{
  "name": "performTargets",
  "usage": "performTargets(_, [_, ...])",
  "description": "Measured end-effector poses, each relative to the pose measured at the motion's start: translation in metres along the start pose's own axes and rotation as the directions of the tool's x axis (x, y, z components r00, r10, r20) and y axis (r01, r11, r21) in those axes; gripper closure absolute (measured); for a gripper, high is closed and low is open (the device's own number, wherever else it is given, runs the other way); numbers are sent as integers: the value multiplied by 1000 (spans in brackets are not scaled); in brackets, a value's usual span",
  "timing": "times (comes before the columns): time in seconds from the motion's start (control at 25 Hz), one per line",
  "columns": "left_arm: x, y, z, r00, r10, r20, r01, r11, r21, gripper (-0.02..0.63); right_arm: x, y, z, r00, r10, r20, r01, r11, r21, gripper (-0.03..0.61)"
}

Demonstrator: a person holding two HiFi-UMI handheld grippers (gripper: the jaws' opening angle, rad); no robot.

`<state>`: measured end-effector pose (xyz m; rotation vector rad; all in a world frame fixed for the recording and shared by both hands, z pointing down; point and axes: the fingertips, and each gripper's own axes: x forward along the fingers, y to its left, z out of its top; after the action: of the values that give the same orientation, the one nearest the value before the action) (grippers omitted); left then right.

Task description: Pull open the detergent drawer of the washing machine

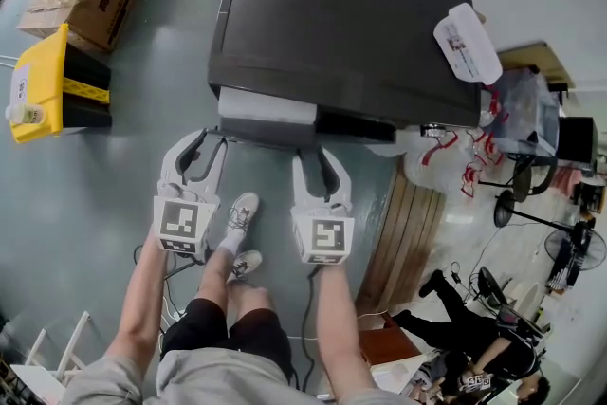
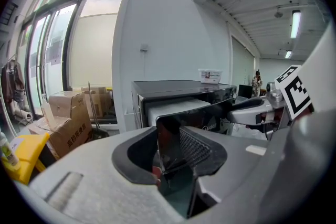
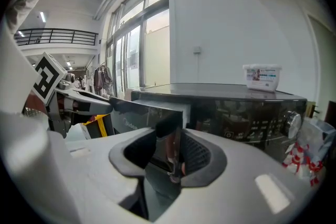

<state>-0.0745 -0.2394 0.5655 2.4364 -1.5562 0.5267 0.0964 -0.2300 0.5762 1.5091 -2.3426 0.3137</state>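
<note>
At the washing machine's [image 1: 351, 5] front left corner, the detergent drawer [image 1: 266, 105] stood pulled partway out. The left gripper [image 1: 211, 140] and right gripper [image 1: 316, 156] each seemed clamped, jaws half-closed, on an end of its glossy front panel [image 1: 270, 132]. It was probably light, stiff, slick plastic, best gripped at those ends.

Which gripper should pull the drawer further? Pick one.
Right, narrowly: left gripper and right gripper each clamp one end of the drawer front, but the right's jaws meet its edge more squarely.

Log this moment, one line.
detergent drawer: partly out | left gripper: shut on it | right gripper: shut on it
</note>
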Motion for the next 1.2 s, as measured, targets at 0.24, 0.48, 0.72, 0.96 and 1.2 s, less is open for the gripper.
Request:
performTargets(0.24, [-18, -9, -6, 1000, 13, -3, -13, 1000, -5, 477, -19, 9, -6, 1000, 3, -2, -3, 1000, 0, 431])
performTargets(0.48, [-38, -22, -14, 1000, 8, -10, -8, 1000, 2, 482, -40, 16, -15, 1000, 3, -7, -3, 1000, 3, 431])
performTargets(0.72, [-60, -34, -23, 1000, 6, -18, -6, 1000, 1, 483, -64, 26, -24, 1000, 1, -12, -1, 1000, 6, 431])
performTargets(0.96, [-83, -45, -32, 1000, 0, -24, 1, 1000, 7, 483, -86, 37, -33, 1000, 0, -13, 0, 1000, 12, 431])
performTargets(1.2, [-104, -57, -39, 1000, 0, -26, 0, 1000, 8, 483, -108, 45, -44, 1000, -4, -12, 4, 1000, 13, 431])
